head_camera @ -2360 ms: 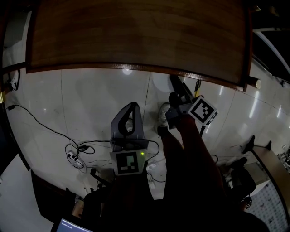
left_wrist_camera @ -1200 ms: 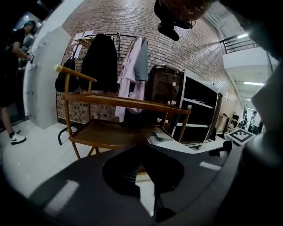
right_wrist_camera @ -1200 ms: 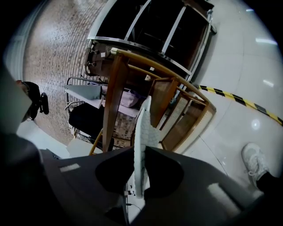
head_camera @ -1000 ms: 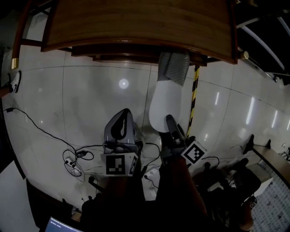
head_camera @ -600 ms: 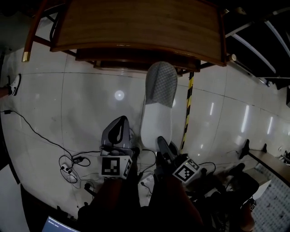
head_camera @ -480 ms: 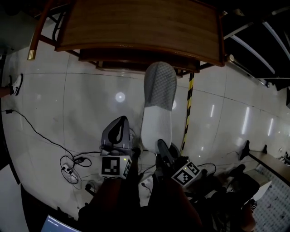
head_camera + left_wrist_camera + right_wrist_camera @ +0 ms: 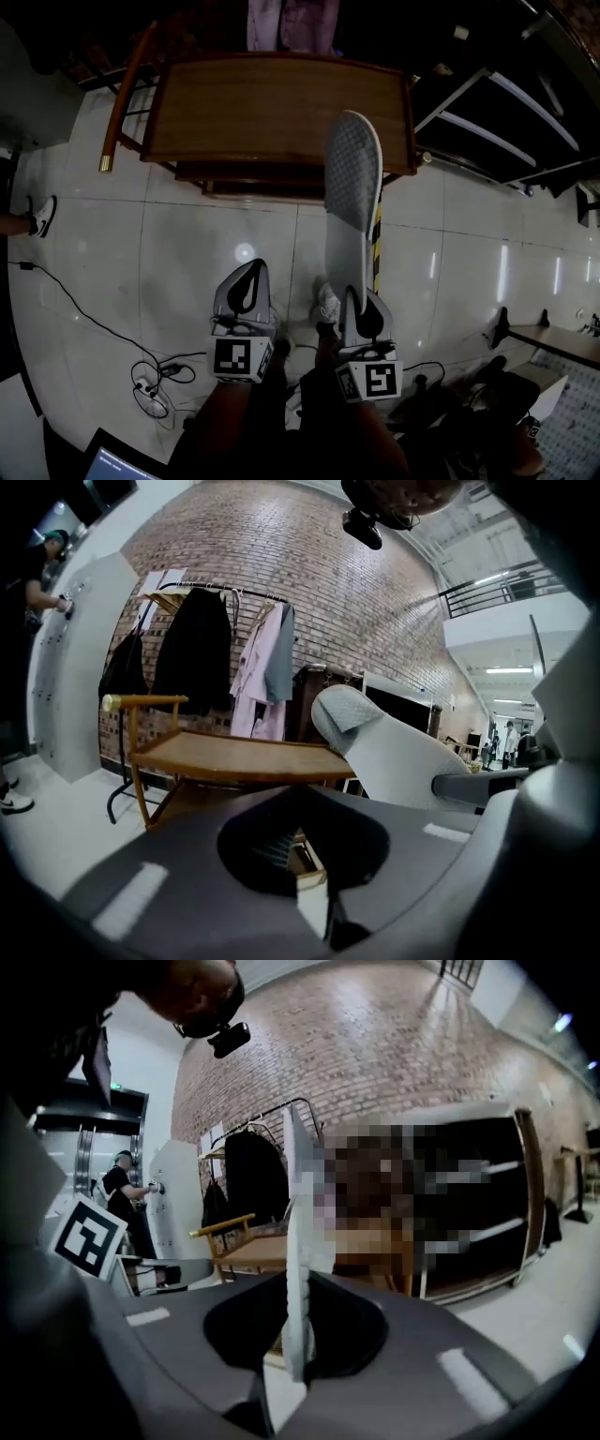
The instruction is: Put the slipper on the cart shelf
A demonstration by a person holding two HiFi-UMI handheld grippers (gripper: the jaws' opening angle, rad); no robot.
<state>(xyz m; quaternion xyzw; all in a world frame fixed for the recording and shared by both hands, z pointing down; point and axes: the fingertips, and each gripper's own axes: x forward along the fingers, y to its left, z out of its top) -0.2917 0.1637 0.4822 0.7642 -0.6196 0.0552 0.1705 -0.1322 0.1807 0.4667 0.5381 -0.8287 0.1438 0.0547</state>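
A long white slipper (image 7: 352, 206) with a grey patterned sole stands out ahead of my right gripper (image 7: 361, 302), which is shut on its heel end. The toe reaches over the right part of the wooden cart top (image 7: 253, 112). A lower shelf (image 7: 253, 180) shows under that top. In the right gripper view the slipper (image 7: 298, 1232) runs edge-on between the jaws of the right gripper (image 7: 298, 1283). My left gripper (image 7: 246, 281) hangs to the left over the floor, shut and empty. In its own view, beyond the left gripper (image 7: 305, 803), are the cart (image 7: 244, 757) and the slipper (image 7: 394, 752).
Cables (image 7: 155, 375) lie on the white tiled floor at lower left. A yellow-black stripe (image 7: 377, 253) runs beside the cart's right leg. A clothes rack (image 7: 216, 658) stands behind the cart before a brick wall. A person (image 7: 28, 583) is at the far left. Dark shelving (image 7: 487, 1222) is at right.
The right gripper took the slipper off the floor and raised it. The slipper has turned onto its edge and its toe now overlaps the cart top. The left gripper stayed shut.
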